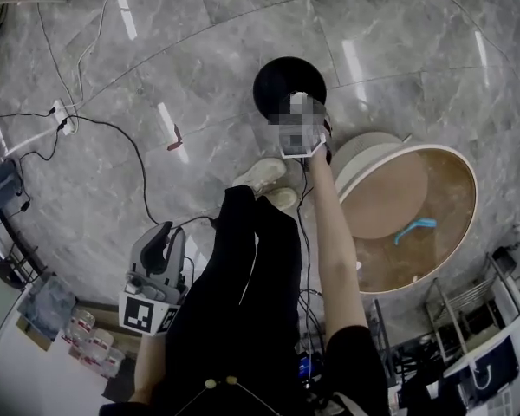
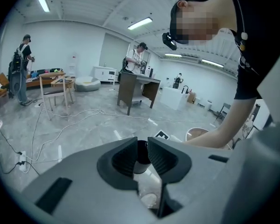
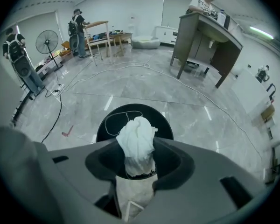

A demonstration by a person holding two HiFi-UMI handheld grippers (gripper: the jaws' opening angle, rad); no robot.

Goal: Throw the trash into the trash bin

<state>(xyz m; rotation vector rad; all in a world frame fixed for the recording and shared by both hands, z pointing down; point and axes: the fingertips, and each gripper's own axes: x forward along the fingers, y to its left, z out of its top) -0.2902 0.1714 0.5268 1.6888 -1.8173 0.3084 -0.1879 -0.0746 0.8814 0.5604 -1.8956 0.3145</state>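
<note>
The right gripper [image 3: 139, 158] has its jaws closed on a crumpled white tissue [image 3: 136, 141]. They pinch it low down, so most of the wad stands loose above the pads. The gripper points steeply down, and right behind the tissue is the open mouth of the black trash bin [image 3: 108, 125], which stands on the grey stone floor [image 3: 144, 90].

The left gripper [image 2: 140, 154] hangs low at the person's side. Its jaws are only a narrow slit apart, with nothing between them.

The tissue looks very light, soft and easily squashed. It is not slippery and will not break, but thin paper can cling to ribbed pads or drift as it falls. The hold on its bunched lower end seems sound, and letting go directly over the bin's mouth should be enough.

Off to the side, a small red scrap [image 1: 174, 139] lies on the floor among white cables [image 1: 113, 128], well apart from the bin. A round table [image 1: 464, 232] stands near the person's right arm.
</note>
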